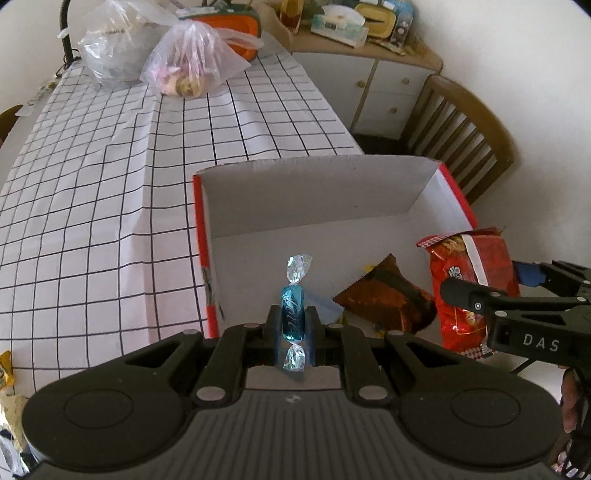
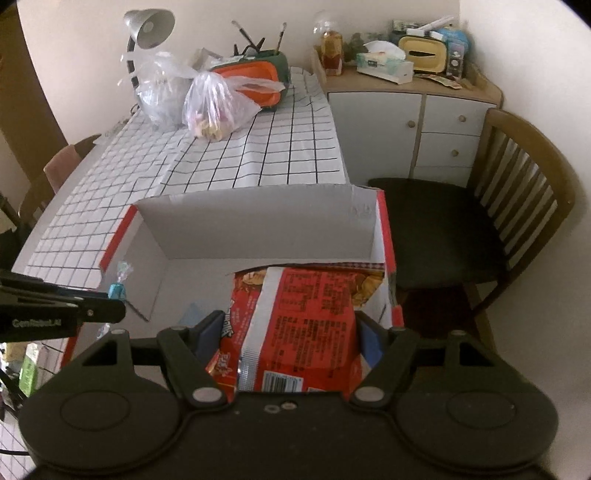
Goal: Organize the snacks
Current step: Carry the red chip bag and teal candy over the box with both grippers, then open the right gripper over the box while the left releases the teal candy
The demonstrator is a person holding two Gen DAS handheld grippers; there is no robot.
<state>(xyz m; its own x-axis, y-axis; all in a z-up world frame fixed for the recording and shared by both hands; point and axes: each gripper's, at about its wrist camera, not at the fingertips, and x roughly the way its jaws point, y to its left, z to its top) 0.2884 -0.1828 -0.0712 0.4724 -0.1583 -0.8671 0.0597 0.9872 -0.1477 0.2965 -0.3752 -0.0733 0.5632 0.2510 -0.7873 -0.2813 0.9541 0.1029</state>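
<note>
My left gripper (image 1: 293, 317) is shut on a blue wrapped candy (image 1: 293, 306), held upright over the near part of the open red-and-white cardboard box (image 1: 321, 192). A dark orange snack bag (image 1: 388, 295) lies inside the box. My right gripper (image 2: 288, 332) is shut on a large red snack packet (image 2: 295, 317), held above the box's (image 2: 258, 225) right side. In the left wrist view the right gripper (image 1: 491, 284) holds that red packet (image 1: 469, 280) to the right. The left gripper (image 2: 110, 306) with the candy (image 2: 118, 290) shows at left in the right wrist view.
The box stands on a table with a grid-pattern cloth (image 1: 92, 206). Plastic bags (image 1: 188, 62) and an orange container (image 1: 236, 29) sit at the far end, with a desk lamp (image 2: 147, 26). A wooden chair (image 2: 498, 206) and a cabinet (image 2: 413, 122) stand to the right. Packets (image 1: 5, 373) lie at the left edge.
</note>
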